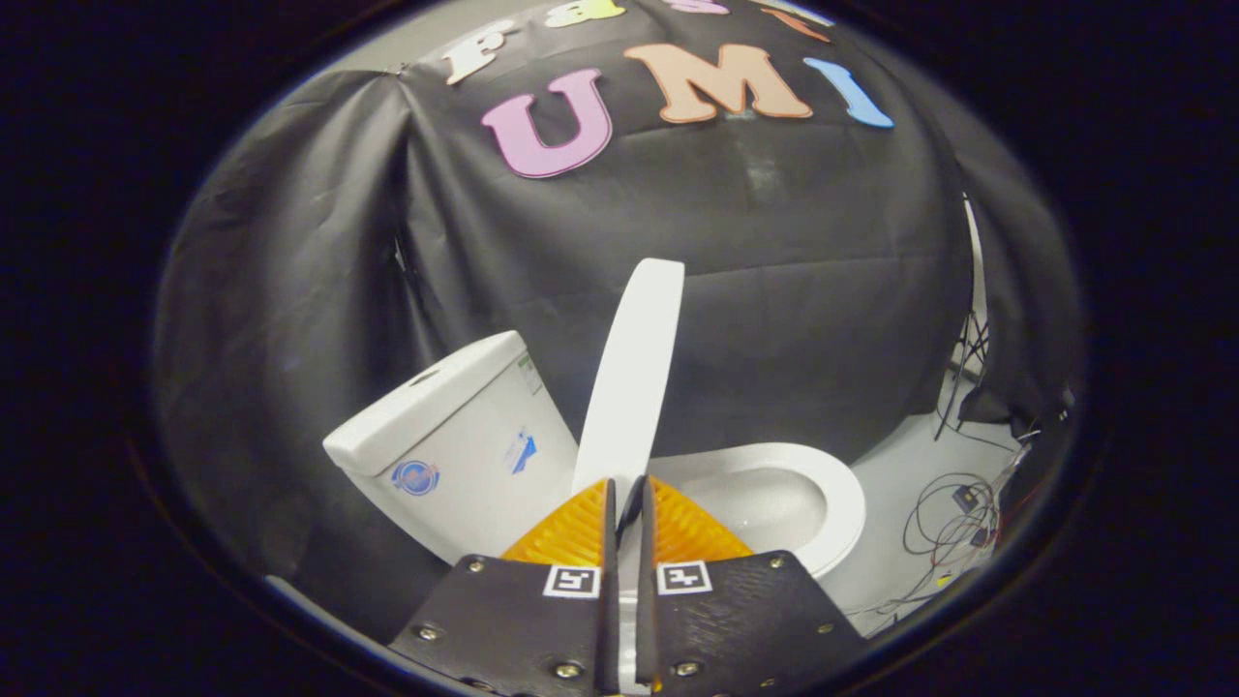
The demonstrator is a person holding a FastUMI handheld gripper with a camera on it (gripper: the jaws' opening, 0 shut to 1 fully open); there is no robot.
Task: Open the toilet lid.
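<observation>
Toilet lid (631, 373) raised, edge-on, its lower edge hidden between the jaws of the gripper (627, 494), which are nearly together, apparently clamped on it. Tank (455, 436) left of lid, seat (832, 489) right.

Black cloth wall (774, 271), pale floor (900, 465), loose cables (953, 518)

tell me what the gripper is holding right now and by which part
The gripper is shut on the raised toilet lid, pinching its thin edge near the lower end, above the seat.
</observation>
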